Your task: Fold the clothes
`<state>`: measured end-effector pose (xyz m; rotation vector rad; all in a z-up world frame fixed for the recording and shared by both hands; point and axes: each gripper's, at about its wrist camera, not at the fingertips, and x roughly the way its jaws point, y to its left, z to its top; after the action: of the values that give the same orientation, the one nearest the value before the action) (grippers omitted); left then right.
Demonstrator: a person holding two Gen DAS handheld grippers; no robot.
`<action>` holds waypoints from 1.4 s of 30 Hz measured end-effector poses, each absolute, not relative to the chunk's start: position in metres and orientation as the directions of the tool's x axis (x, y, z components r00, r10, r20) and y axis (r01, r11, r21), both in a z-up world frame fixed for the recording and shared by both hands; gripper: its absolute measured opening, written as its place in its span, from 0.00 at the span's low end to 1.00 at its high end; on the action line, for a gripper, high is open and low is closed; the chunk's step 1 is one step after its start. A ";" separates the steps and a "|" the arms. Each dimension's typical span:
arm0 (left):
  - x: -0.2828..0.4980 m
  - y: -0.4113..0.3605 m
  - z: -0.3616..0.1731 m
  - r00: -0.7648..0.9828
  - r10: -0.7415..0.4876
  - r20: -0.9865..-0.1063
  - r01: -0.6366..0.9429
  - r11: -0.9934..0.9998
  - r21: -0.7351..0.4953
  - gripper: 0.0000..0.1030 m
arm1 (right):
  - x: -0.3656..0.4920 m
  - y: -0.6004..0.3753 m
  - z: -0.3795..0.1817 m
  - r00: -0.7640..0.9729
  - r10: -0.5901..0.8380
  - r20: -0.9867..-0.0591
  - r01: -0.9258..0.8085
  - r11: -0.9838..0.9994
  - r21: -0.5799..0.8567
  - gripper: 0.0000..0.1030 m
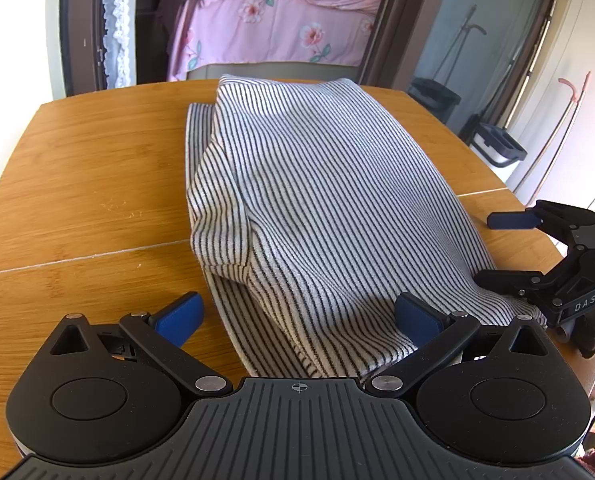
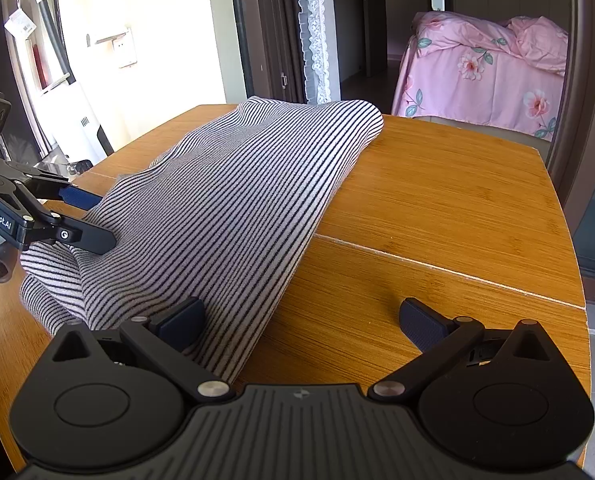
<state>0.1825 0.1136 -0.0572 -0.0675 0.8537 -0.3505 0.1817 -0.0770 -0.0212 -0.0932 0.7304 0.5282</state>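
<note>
A black-and-white striped garment [image 1: 309, 200] lies folded lengthwise on the wooden table [image 1: 89, 184]. My left gripper [image 1: 297, 316] is open at the garment's near end, its right finger resting on the cloth and its left finger over bare wood. My right gripper [image 2: 301, 320] is open at the garment's near right edge [image 2: 233, 216], left finger on the cloth, right finger over the table [image 2: 437, 208]. Each gripper shows in the other's view, the right gripper [image 1: 497, 248] at the right and the left gripper [image 2: 85, 216] at the left, both open against the cloth.
A seam [image 1: 77, 256] crosses the tabletop. Beyond the far edge is a doorway with a bed under a pink floral cover [image 1: 273, 20]. Bins [image 1: 497, 148] and mop handles stand off the table's right side. A lace curtain [image 2: 313, 32] hangs by the door.
</note>
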 end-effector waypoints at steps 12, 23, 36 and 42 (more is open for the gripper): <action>0.176 0.118 -0.056 0.613 -0.311 -0.727 0.254 0.948 -0.192 1.00 | 0.183 -0.078 0.009 0.629 0.404 -0.664 -0.440 0.889 0.124 1.00; 0.169 0.126 -0.040 0.691 -0.248 -0.679 0.257 0.962 -0.089 1.00 | 0.146 0.003 0.015 0.602 0.464 -0.650 -0.646 0.762 -0.054 0.50; 0.170 0.135 -0.033 0.695 -0.186 -0.695 0.219 0.975 -0.042 1.00 | 0.097 0.056 0.007 0.529 0.540 -0.654 -0.816 0.537 -0.216 0.79; 0.163 0.135 -0.026 0.711 -0.204 -0.673 0.255 0.967 -0.024 1.00 | 0.099 0.067 -0.004 0.601 0.482 -0.637 -0.774 0.551 -0.313 0.52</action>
<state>0.1631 0.1348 -0.0262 0.0720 0.7376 -0.2548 0.0993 0.0674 -0.0035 -0.6210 0.5227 0.7838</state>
